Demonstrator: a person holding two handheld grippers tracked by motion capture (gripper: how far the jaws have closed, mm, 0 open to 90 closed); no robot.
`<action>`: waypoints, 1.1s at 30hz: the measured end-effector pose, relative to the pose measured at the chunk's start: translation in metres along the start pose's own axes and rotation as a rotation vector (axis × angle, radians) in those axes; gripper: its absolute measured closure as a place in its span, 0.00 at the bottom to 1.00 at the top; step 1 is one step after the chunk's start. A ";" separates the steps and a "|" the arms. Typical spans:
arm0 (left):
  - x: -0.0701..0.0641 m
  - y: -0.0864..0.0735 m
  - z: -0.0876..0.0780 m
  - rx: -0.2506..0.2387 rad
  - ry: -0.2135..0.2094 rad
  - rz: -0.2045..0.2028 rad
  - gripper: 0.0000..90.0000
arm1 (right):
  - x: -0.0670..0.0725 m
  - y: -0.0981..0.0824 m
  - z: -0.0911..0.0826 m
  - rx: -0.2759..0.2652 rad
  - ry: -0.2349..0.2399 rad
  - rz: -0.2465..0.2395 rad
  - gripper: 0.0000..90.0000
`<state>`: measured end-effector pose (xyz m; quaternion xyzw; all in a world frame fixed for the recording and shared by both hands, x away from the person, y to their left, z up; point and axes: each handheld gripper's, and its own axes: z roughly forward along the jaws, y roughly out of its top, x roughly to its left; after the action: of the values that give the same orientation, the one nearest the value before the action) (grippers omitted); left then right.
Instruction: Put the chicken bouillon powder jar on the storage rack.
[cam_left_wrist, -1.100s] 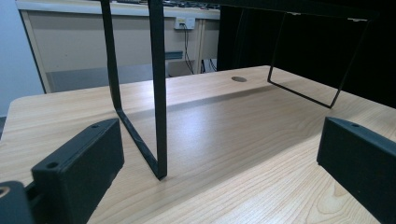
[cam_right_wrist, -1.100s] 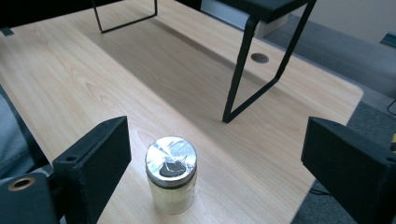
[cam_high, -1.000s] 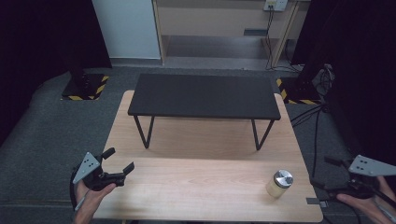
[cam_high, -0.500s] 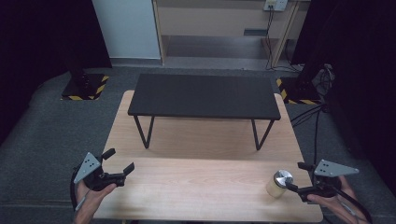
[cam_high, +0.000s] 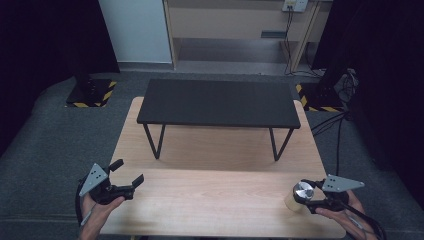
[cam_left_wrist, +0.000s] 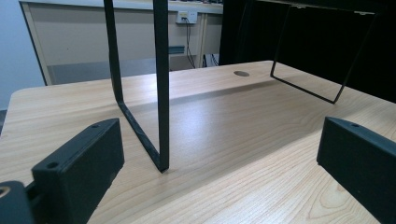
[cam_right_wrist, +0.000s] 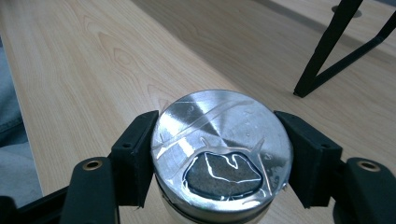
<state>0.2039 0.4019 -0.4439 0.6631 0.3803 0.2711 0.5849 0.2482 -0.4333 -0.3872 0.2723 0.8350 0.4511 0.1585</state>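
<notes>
A small jar with a shiny metal lid (cam_high: 301, 192) stands near the front right corner of the wooden table (cam_high: 210, 200). My right gripper (cam_high: 306, 195) comes in from the right, and its jaws sit against both sides of the lid. In the right gripper view the jar (cam_right_wrist: 222, 135) lies between the two pads (cam_right_wrist: 135, 154), which touch its rim. My left gripper (cam_high: 128, 171) hovers at the front left edge of the table. It is open, with nothing between its jaws, and the left gripper view looks along the bare wood (cam_left_wrist: 219, 154).
A low black stand (cam_high: 218, 102) on thin wire legs spans the far half of the table. One of its legs (cam_left_wrist: 161, 93) rises close ahead of the left gripper, and another (cam_right_wrist: 327, 51) stands beyond the jar. Grey carpet surrounds the table.
My right gripper has moved left from the table's right edge to the jar and now has its jaws around the lid. The left gripper has stayed put.
</notes>
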 end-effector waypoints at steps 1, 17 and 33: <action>0.000 0.000 0.000 0.001 0.000 0.000 0.00 | 0.001 0.000 0.000 0.001 -0.003 -0.004 0.38; 0.001 0.000 0.000 -0.002 -0.003 0.001 0.00 | 0.007 0.006 -0.006 0.013 -0.022 -0.011 0.39; 0.002 0.000 0.001 -0.003 -0.010 -0.004 0.00 | 0.008 0.114 -0.057 -0.141 -0.017 -0.033 0.39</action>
<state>0.2056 0.4028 -0.4442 0.6628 0.3782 0.2674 0.5883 0.2487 -0.4159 -0.2611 0.2506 0.8040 0.5039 0.1918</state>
